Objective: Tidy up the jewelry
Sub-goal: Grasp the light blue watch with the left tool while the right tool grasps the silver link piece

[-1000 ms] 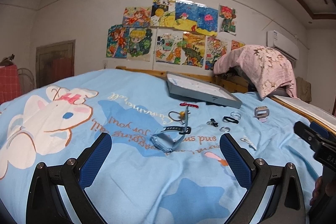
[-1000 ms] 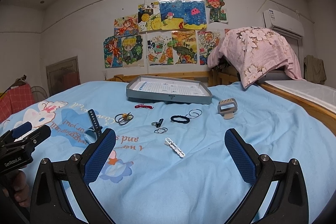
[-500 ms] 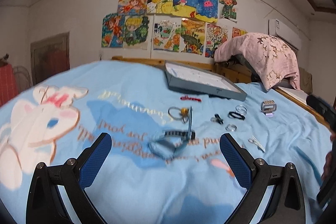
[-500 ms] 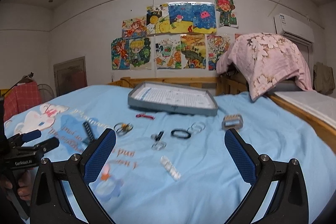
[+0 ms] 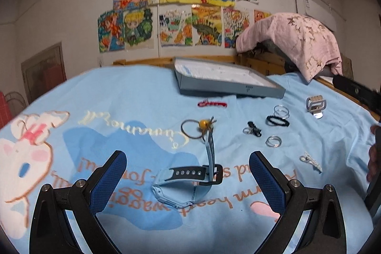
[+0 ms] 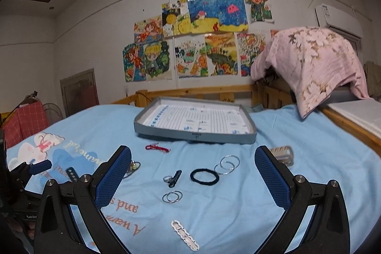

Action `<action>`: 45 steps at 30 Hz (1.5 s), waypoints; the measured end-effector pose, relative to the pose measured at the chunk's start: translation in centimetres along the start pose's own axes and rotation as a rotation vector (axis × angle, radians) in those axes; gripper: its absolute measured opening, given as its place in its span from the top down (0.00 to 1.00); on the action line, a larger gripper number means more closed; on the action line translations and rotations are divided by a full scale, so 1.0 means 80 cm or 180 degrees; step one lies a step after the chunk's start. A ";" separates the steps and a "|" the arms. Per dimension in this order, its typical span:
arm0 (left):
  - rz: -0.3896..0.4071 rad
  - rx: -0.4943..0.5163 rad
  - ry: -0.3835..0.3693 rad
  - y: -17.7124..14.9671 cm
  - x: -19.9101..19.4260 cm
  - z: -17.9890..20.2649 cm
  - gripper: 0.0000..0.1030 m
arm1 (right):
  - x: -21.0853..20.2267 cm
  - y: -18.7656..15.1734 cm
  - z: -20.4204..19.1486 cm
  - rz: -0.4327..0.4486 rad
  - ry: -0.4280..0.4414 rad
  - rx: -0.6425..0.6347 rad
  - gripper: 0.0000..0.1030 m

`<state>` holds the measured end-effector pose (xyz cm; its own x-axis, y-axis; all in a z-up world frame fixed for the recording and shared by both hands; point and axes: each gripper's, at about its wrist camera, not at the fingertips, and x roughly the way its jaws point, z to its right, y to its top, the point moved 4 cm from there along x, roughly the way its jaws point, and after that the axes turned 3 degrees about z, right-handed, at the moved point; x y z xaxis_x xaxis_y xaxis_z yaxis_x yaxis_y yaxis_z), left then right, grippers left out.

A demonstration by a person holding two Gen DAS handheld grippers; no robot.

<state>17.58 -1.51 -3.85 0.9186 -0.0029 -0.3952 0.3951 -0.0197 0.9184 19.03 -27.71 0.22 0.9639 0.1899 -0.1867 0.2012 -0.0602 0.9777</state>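
While jewelry [image 6: 204,176] lies outside, tray [image 6: 195,135] holds paper [image 6: 197,119].

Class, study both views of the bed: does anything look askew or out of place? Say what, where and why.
The watch lies tipped on its side, one strap end sticking upright. The tray holds no jewelry, while the pieces lie scattered on the bedsheet in front of it.

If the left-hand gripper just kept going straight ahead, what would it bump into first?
Most likely the light blue wristwatch with the black-holed strap, lying on the blue bedsheet between the open left gripper fingers, though depth is hard to judge.
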 end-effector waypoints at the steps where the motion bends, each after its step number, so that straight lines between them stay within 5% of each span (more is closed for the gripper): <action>1: -0.0013 -0.0021 -0.0007 -0.002 0.003 -0.001 0.00 | 0.004 -0.007 0.001 -0.0038 0.0000 0.0040 0.01; 9: -0.0188 -0.0221 -0.0113 -0.018 0.026 -0.012 0.00 | 0.036 -0.078 -0.001 -0.0705 0.0190 0.0166 0.02; 14: -0.0445 -0.0437 -0.0225 -0.035 0.049 -0.023 0.00 | 0.047 -0.108 -0.001 -0.0974 0.0275 0.0222 0.23; 25: -0.0681 -0.0313 -0.0333 -0.056 0.061 -0.006 0.07 | 0.061 -0.143 0.002 -0.1286 0.0391 0.0384 0.46; 35: -0.0706 -0.0414 -0.0367 -0.059 0.062 -0.015 0.37 | 0.059 -0.152 -0.008 -0.1413 0.0502 0.0436 0.52; 45: -0.0657 -0.0354 -0.0629 -0.059 0.052 -0.004 0.55 | 0.057 -0.156 -0.008 -0.1427 0.0547 0.0498 0.83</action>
<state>19.55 -1.14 -9.80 0.8032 -0.2049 -0.5594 0.5820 0.0694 0.8102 20.82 -25.46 -12.74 0.7366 0.3885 -0.5536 0.6254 -0.0795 0.7763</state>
